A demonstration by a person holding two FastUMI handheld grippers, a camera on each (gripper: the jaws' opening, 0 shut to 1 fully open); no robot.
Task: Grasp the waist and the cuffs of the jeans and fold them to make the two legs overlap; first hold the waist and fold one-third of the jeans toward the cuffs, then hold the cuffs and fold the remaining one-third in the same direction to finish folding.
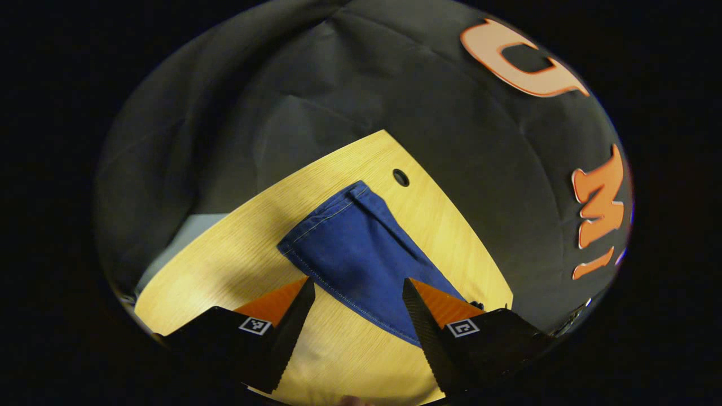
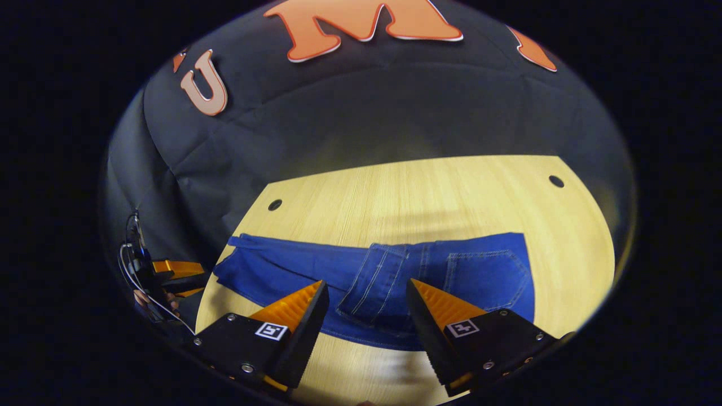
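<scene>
jeans [image 2: 395, 282] flat on the wooden surface [image 2: 428, 192], legs overlapped | right gripper view: waist and pockets; left gripper view: cuff end [image 1: 350, 197] | left hand-held gripper [image 1: 356, 293] wide apart, holding nothing | right hand-held gripper [image 2: 366, 296] likewise (above the waist)

A pale wooden table [image 2: 428, 192] with 2 round holes carries blue jeans [image 2: 395, 282] spread flat across it.
</scene>
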